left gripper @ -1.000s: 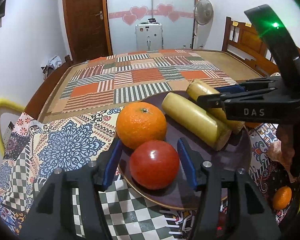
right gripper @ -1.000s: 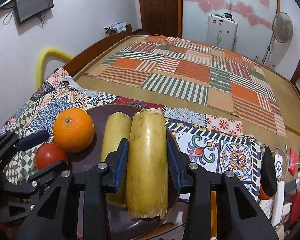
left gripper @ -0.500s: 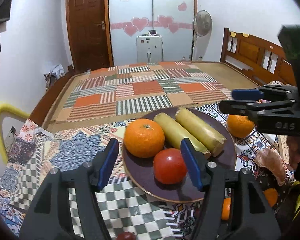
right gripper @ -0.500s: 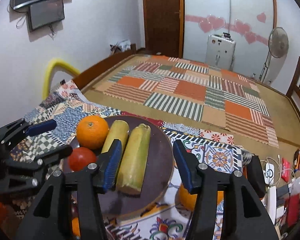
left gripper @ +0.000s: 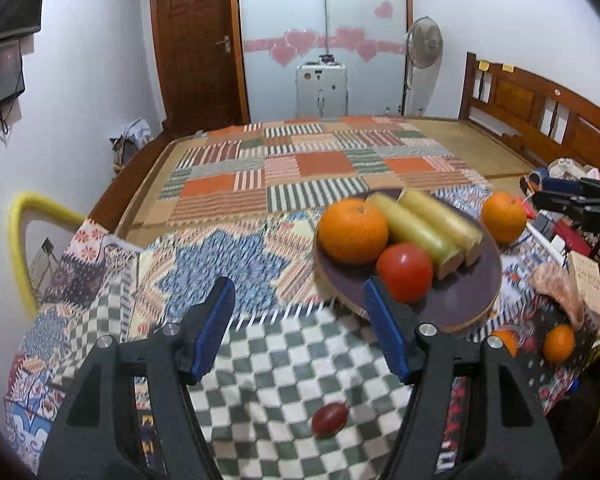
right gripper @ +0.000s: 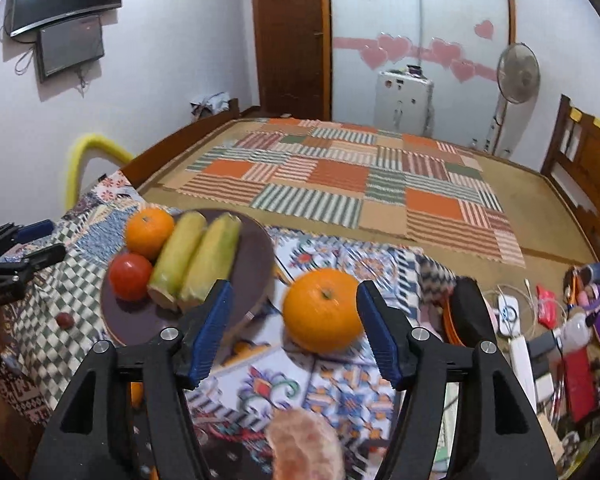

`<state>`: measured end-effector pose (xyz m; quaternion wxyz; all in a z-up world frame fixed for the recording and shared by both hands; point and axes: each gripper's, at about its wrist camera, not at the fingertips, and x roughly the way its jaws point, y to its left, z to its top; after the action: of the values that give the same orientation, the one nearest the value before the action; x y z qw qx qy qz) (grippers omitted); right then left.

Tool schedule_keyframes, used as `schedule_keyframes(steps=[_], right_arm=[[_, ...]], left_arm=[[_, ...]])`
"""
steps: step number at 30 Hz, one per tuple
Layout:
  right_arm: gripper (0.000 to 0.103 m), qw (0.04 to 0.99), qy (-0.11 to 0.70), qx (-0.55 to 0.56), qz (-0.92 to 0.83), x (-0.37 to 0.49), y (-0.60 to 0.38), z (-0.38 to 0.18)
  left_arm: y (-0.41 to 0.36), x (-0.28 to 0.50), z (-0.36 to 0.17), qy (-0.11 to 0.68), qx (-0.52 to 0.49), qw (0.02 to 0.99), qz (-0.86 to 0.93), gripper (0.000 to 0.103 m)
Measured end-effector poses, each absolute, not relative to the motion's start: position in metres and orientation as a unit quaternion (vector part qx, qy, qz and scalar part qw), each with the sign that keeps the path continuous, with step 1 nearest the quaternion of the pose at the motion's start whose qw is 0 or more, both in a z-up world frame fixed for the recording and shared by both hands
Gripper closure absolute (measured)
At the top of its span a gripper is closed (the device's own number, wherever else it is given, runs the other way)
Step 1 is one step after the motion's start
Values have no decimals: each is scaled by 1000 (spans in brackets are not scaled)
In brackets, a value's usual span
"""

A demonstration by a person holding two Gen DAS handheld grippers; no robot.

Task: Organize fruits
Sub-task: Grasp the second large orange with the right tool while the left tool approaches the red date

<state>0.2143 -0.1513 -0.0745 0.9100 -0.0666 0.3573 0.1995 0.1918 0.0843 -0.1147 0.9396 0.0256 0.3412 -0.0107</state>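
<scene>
**On the patterned cloth: plate filled, one orange loose**

On the cloth-covered bed edge I see the plate (right gripper: 256, 248) holding an orange (right gripper: 150, 232), a tomato (right gripper: 130, 282) and two yellow stalks (right gripper: 198, 258). My right gripper (right gripper: 292, 330) gapes wide around a loose orange (right gripper: 322, 310), not touching it. My left gripper (left gripper: 300, 330) hangs wide open, empty, just beside the plate's near rim

Bare checked cloth (left gripper: 292, 344) ahead (one small red fruit (left gripper: 330, 414)), plate (left gripper: 460, 300) blocking right
</scene>
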Motion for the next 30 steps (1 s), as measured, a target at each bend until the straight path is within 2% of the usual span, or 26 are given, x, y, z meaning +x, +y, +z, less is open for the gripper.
schedule_keyframes(steps=[2, 16, 30], right_arm=[[35, 908, 366, -68, 190, 218, -156, -81], [33, 883, 420, -67, 199, 257, -151, -120], [36, 884, 412, -74, 207, 236, -154, -114]], left_arm=[[87, 187, -122, 346, 28, 938, -6, 36], [91, 178, -145, 367, 13, 930, -10, 36], [78, 160, -154, 385, 15, 922, -34, 37]])
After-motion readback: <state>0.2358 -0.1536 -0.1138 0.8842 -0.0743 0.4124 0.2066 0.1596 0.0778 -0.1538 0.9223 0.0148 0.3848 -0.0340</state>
